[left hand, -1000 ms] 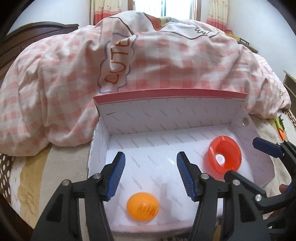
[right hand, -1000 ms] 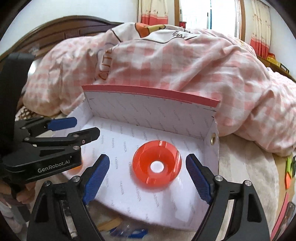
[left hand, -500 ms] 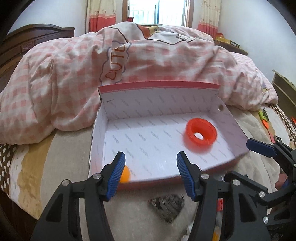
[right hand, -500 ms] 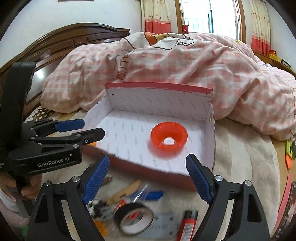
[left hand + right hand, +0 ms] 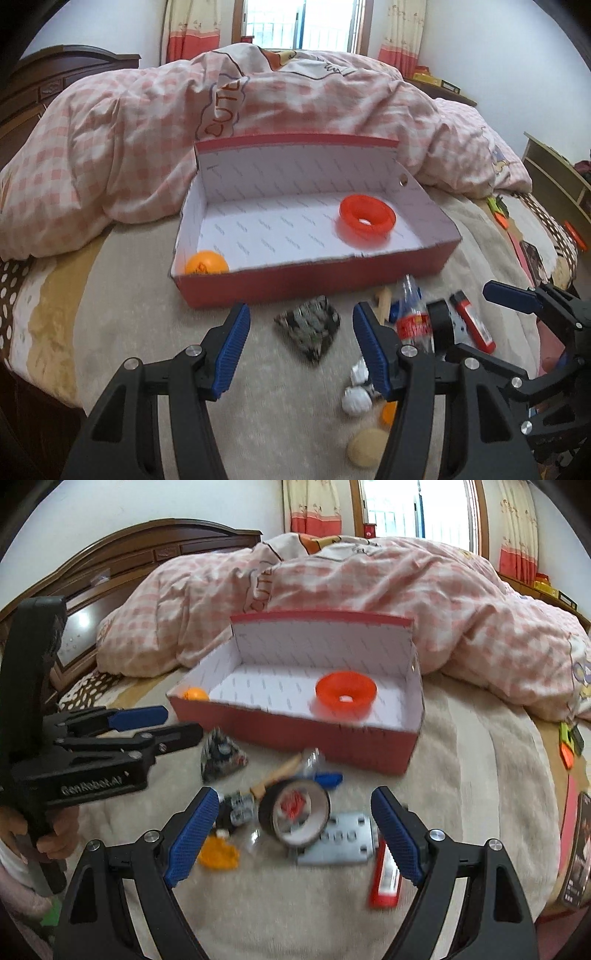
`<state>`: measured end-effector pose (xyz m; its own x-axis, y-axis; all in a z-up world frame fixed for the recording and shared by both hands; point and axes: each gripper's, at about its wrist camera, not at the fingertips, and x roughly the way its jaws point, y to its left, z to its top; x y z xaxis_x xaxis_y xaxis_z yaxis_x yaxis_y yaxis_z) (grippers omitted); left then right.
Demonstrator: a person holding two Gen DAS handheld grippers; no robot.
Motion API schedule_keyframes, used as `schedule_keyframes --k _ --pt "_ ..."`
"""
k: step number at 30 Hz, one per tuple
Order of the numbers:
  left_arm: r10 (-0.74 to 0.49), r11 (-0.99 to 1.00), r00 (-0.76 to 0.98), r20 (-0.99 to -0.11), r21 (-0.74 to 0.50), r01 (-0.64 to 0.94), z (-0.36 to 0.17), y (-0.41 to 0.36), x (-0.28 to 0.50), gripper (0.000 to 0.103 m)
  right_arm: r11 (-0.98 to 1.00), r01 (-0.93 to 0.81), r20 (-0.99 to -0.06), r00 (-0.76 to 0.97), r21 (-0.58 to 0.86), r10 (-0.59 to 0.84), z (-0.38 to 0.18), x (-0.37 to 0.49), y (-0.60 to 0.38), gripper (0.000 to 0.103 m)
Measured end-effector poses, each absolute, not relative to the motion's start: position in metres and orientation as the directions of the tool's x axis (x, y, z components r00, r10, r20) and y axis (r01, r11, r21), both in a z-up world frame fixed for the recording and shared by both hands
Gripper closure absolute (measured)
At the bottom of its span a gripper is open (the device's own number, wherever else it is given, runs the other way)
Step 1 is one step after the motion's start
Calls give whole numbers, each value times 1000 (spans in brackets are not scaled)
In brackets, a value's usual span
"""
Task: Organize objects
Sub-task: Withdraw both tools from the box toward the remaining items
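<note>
Looking along my left tool (image 5: 301, 341), I see its ribbed blue pads spread wide and empty above a dark, mottled, wedge-shaped piece (image 5: 308, 326) on the nubby beige bedspread (image 5: 147, 332). The red cardboard box (image 5: 314, 275) sits just beyond, white-lined, holding a smooth orange ball (image 5: 205, 263) in its near left corner and a glossy orange-red funnel-like ring (image 5: 366, 218) at the right. I judge I am between placements, choosing the next piece.

From my right tool (image 5: 291, 836), also released and holding nothing, a black roll of tape (image 5: 295, 812) lies tilted between the pads, beside a flat grey metal plate (image 5: 338, 840), a red lighter-like bar (image 5: 386, 877) and a blurred yellow scrap (image 5: 218, 854). Next I would lower and close on the tape roll across its rim.
</note>
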<state>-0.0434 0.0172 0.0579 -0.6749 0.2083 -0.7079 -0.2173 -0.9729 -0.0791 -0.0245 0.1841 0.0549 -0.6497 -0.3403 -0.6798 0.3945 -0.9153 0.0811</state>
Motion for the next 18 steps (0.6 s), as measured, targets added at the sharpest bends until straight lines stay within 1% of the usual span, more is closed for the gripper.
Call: schedule_keyframes --k 4,11,18 --pt "216 -972 -667 -713 -89 -220 47 14 -35 45 -920 383 -699 -635 86 -330 41 -17 190 17" --pt "218 -970 -641 -736 -92 -225 31 11 -30 45 -919 365 -711 -605 151 -357 23 -11 199 17" --pt "228 -969 -645 -730 -108 -220 28 10 -34 45 -918 372 -711 -607 140 -355 20 -5 202 17"
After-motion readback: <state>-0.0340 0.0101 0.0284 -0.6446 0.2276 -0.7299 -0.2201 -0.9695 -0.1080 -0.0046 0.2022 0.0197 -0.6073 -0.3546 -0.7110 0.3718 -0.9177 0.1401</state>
